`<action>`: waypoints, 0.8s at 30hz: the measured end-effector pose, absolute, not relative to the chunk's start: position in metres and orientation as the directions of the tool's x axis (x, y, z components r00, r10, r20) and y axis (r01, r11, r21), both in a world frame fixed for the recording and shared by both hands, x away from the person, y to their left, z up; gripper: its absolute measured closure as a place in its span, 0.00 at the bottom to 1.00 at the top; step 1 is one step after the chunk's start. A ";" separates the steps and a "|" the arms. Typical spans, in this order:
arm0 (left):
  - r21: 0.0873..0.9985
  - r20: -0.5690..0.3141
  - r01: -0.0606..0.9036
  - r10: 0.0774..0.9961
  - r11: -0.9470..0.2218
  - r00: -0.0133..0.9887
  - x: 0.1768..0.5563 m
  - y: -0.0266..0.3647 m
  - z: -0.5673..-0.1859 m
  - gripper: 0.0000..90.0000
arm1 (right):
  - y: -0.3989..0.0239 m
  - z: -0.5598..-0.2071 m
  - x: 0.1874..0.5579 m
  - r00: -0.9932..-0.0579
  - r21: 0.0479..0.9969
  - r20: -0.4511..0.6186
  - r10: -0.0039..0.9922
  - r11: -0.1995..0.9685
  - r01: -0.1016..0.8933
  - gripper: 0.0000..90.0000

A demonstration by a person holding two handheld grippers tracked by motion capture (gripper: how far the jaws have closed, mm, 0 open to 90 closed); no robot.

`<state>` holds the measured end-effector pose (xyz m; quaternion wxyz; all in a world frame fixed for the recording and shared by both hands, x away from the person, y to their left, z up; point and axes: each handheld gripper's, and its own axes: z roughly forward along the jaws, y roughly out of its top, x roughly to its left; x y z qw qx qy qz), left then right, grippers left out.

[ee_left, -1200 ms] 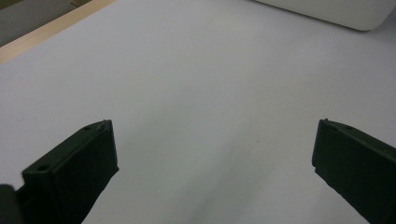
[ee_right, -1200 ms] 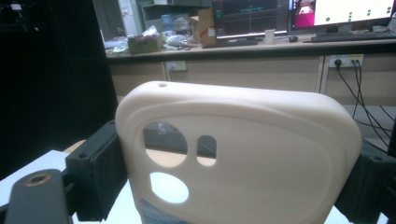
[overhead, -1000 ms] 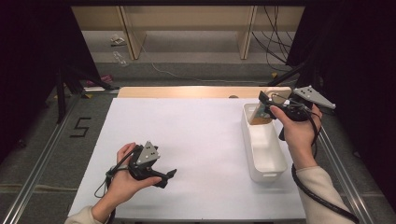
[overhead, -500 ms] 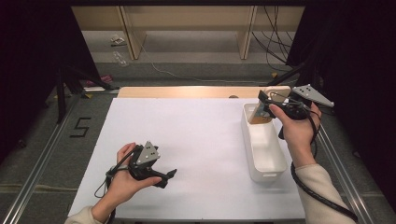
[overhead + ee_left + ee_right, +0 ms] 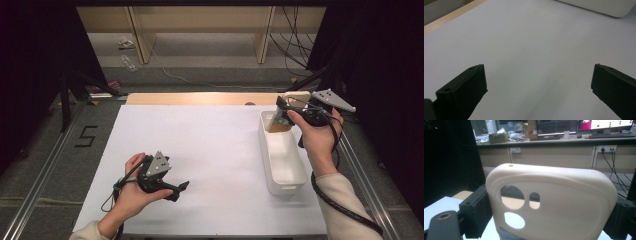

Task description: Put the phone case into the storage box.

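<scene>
A cream phone case (image 5: 564, 202) with camera cut-outs stands upright between the jaws of my right gripper (image 5: 549, 218), which is shut on its two side edges. From above, the right gripper (image 5: 283, 113) holds the phone case (image 5: 278, 122) over the far end of a white bin (image 5: 287, 172) at the table's right. My left gripper (image 5: 182, 188) rests low at the front left of the white table, pointing right. In its own view the left gripper (image 5: 537, 82) is open, jaws wide apart, with bare white table between them.
The white bin (image 5: 599, 5) lies some way ahead of the left gripper. A wooden strip (image 5: 200, 98) runs along the white tabletop's (image 5: 210, 140) far edge. Beyond it are floor, cables and shelving. A metal rail (image 5: 45, 165) flanks the table on the left.
</scene>
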<state>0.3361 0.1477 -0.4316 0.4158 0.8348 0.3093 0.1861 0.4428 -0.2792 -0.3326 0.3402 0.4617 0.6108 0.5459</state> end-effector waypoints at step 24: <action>0.808 0.052 0.362 0.668 -0.465 0.742 0.336 0.147 -0.432 0.00 | -0.276 -0.331 0.453 -0.333 0.978 0.079 0.940 -0.008 0.208 0.15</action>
